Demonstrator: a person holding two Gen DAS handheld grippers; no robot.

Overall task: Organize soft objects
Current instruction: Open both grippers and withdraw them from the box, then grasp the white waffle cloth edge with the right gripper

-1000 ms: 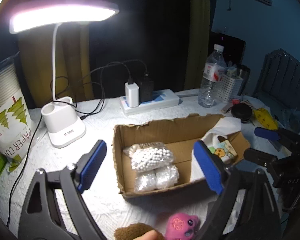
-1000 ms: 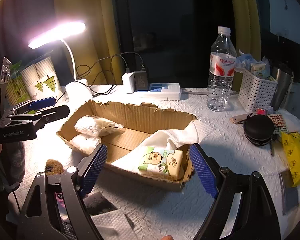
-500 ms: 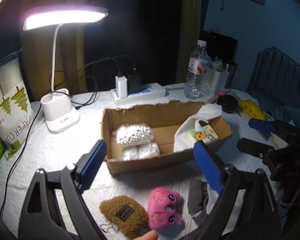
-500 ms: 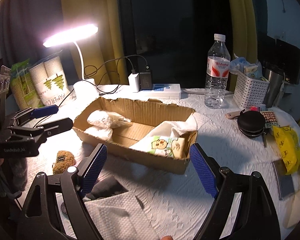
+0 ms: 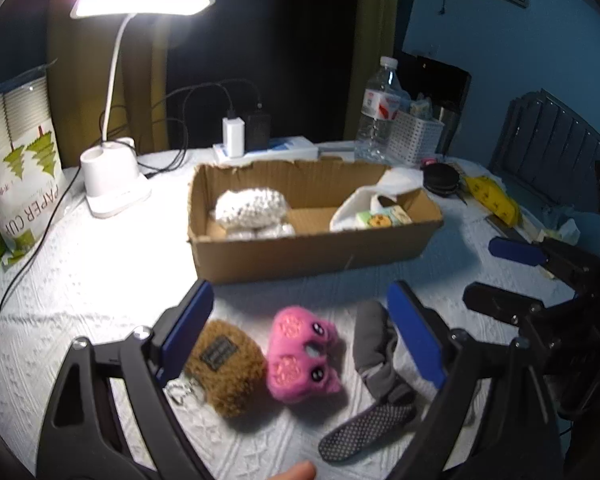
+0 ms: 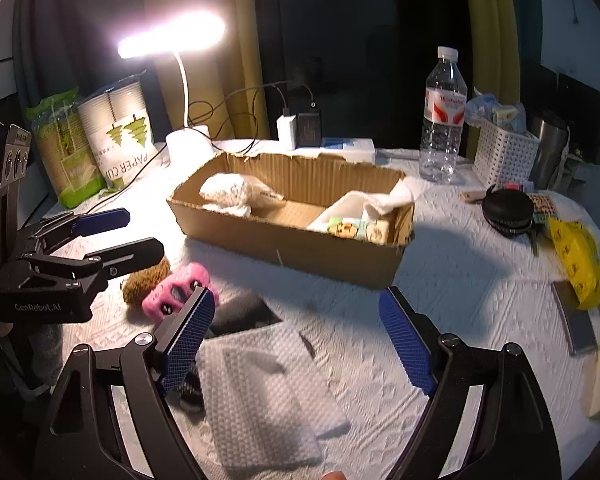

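Observation:
A cardboard box (image 5: 300, 256) (image 6: 284, 240) holds white bead bags (image 5: 250, 208) at its left and a tissue pack with white cloth (image 5: 380, 216) at its right. In front of it lie a brown plush pouch (image 5: 228, 364), a pink plush (image 5: 300, 352) (image 6: 176, 292) and a grey sock (image 5: 374, 348). My left gripper (image 5: 300, 332) is open above the plush toys, empty. My right gripper (image 6: 296, 336) is open and empty over a white folded cloth (image 6: 260, 392).
A lit desk lamp (image 5: 112, 184), a paper cup pack (image 5: 16, 168), a power strip with chargers (image 5: 256, 144), a water bottle (image 6: 442, 116), a white basket (image 6: 504, 156), a black round case (image 6: 508, 212) and a yellow packet (image 6: 576, 264) stand around the box.
Both grippers have pulled back from the box toward the front of the table. The plush toys, sock and white cloth have come into view. Both stay open.

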